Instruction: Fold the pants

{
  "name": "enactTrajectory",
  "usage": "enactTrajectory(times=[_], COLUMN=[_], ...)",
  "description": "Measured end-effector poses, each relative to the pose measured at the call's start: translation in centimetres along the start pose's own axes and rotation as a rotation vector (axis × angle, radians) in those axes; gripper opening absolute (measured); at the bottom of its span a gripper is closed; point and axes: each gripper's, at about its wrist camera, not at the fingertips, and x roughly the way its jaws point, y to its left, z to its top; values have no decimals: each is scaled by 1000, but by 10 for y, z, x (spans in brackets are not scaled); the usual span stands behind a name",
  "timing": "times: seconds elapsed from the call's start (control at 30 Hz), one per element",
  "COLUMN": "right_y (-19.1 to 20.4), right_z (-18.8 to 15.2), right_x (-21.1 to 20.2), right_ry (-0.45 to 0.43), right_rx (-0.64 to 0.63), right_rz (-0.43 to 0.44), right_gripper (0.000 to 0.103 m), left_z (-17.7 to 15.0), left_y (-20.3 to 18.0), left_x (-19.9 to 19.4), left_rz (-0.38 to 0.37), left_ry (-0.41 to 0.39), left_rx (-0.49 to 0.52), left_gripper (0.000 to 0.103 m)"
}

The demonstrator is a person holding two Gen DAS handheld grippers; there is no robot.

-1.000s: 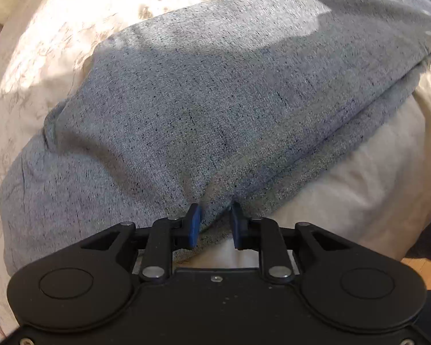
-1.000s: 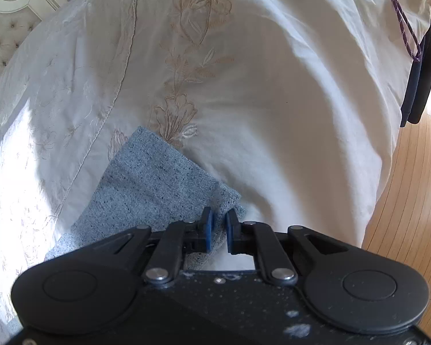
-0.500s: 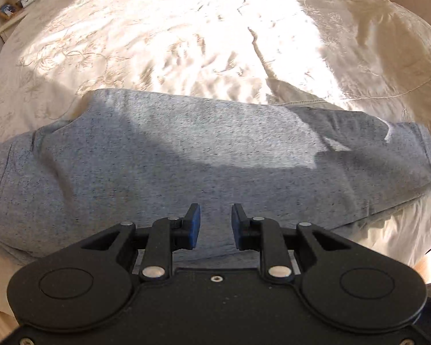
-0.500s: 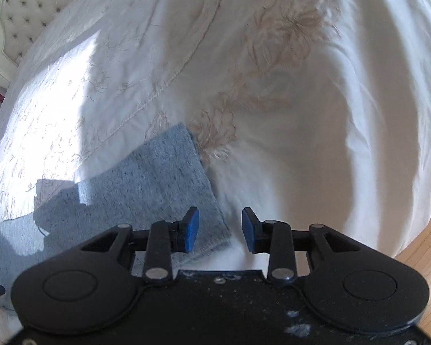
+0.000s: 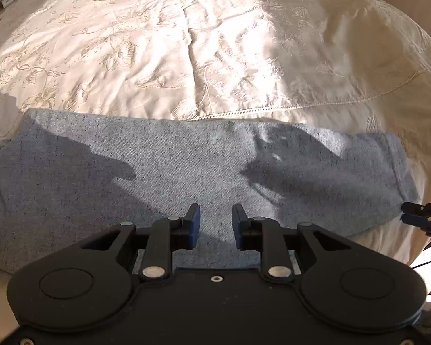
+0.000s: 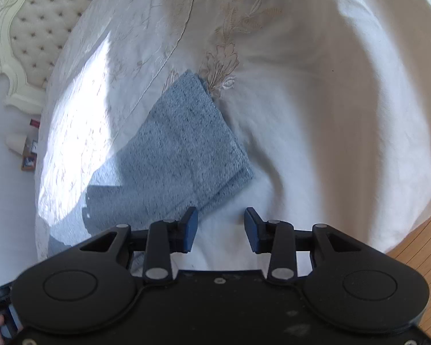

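The grey-blue speckled pants (image 5: 186, 169) lie flat in a long folded band across the cream bedspread (image 5: 186, 43). My left gripper (image 5: 214, 224) is open and empty, raised above the band's near edge. In the right wrist view the cuff end of the pants (image 6: 184, 146) lies on the bedspread (image 6: 316, 100). My right gripper (image 6: 220, 228) is open and empty, above the bedspread just off the cuff corner. The right gripper also shows at the right edge of the left wrist view (image 5: 422, 215).
The bed's edge drops to a wooden floor (image 6: 422, 256) at the right. A tufted cream headboard (image 6: 34, 34) and a bedside table with small items (image 6: 28, 149) are at the far left. Gripper shadows fall on the pants (image 5: 273, 169).
Both grippers let go of the pants, opened and pulled up and back. The pants now lie flat on the bed and more of the bedspread shows.
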Motion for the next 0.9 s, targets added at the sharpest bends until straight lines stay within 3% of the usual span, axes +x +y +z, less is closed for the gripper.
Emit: enactTrajectory(times=[0.13, 0.33, 0.43, 0.53, 0.57, 0.7, 0.83, 0.9], right_y=[-4, -10, -18, -21, -20, -8, 14, 21], right_z=[21, 37, 39, 40, 41, 44, 50, 53], right_x=[7, 11, 10, 3, 1, -11, -19, -21], right_ry=[-40, -66, -70, -82, -85, -94, -89, -91], right_rx=[80, 137, 181, 220, 221, 199, 115, 96], right_rz=[22, 47, 113, 162, 163, 181, 186, 193], right_gripper=[40, 40, 40, 26, 12, 13, 13, 13], left_z=[21, 45, 57, 70, 73, 80, 88, 89], left_y=[-17, -48, -58, -59, -58, -63, -73, -69], left_x=[7, 31, 51, 78, 90, 138, 129, 106], left_rz=[-22, -37, -14, 19, 33, 119, 139, 127], left_ry=[-12, 1, 21, 57, 73, 166, 134, 72], left_rx=[-27, 16, 27, -23, -34, 7, 81, 65], left_gripper=[32, 32, 32, 35, 35, 35, 35, 35])
